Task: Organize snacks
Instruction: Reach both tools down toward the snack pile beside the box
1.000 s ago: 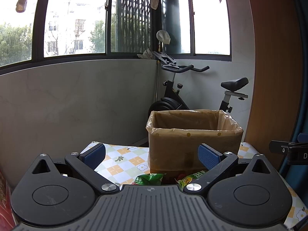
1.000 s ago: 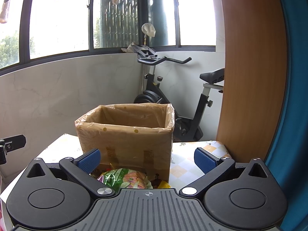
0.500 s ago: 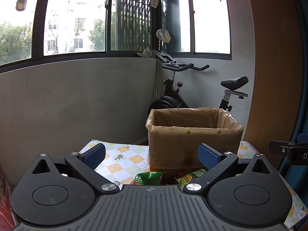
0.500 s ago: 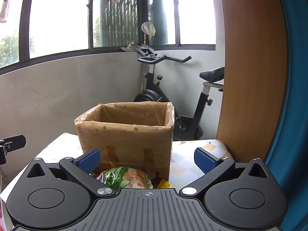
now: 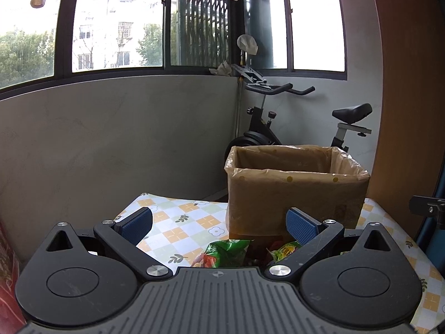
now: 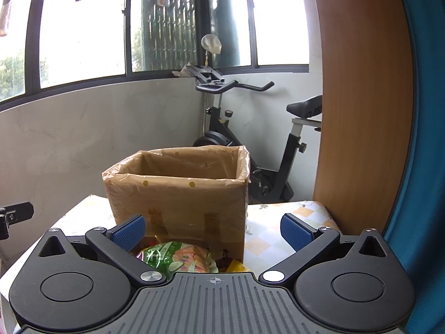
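A cardboard box [image 5: 294, 192] lined with a clear plastic bag stands on the checked tablecloth [image 5: 189, 220]. Its open top shows nothing inside from here. In front of it lie snack packets: a green bag [image 5: 226, 253] and a yellow-green packet [image 5: 283, 252] in the left wrist view. The right wrist view shows the same box [image 6: 180, 203] and a green bag with vegetable pictures [image 6: 178, 257]. My left gripper [image 5: 219, 222] is open above the packets, holding nothing. My right gripper [image 6: 212, 229] is open too, hovering over the green bag, short of the box.
An exercise bike [image 5: 278, 122] stands behind the table by the grey wall. A wooden panel [image 6: 364, 111] and blue curtain [image 6: 417, 139] close off the right side. Red packaging [image 5: 7, 278] shows at the left edge. The other gripper's black body [image 5: 428, 208] sits at the right.
Both grippers have tilted or lifted slightly, so the snack packets show a little more. Fingers stay open and nothing was grasped.
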Action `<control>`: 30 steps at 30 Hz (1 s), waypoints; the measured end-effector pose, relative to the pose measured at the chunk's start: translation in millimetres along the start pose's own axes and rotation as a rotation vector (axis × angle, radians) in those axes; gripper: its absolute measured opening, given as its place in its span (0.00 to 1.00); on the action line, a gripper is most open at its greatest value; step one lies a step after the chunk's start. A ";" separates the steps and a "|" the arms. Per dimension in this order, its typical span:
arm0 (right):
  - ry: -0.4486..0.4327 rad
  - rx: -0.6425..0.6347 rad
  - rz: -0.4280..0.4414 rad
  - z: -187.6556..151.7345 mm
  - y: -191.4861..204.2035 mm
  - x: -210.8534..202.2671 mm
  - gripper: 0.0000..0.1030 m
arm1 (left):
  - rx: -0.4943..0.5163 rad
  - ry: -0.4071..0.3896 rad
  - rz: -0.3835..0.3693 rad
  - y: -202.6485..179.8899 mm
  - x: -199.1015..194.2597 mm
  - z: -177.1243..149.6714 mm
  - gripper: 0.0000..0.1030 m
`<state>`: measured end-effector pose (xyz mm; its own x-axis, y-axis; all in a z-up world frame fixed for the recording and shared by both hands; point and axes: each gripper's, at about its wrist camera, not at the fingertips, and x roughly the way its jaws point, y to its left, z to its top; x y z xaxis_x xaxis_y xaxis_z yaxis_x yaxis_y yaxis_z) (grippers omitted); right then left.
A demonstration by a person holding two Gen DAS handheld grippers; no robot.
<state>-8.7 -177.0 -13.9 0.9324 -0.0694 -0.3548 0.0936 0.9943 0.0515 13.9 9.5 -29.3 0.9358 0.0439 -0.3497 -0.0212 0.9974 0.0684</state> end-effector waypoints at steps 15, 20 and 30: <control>0.078 0.016 -0.025 -59.8 -14.0 69.5 1.00 | -0.021 0.144 0.015 24.2 82.2 -51.8 1.00; 0.141 0.038 -0.022 -79.8 -21.8 93.0 1.00 | -0.052 0.222 -0.026 23.5 113.7 -78.6 0.99; 0.188 0.060 -0.043 -107.7 -38.5 123.3 1.00 | -0.135 0.288 -0.080 30.3 157.0 -125.3 1.00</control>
<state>65.1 -215.1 -160.2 0.8462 -0.0899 -0.5253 0.1577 0.9837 0.0858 116.1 53.6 -199.2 0.7991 -0.0399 -0.5999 -0.0163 0.9960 -0.0880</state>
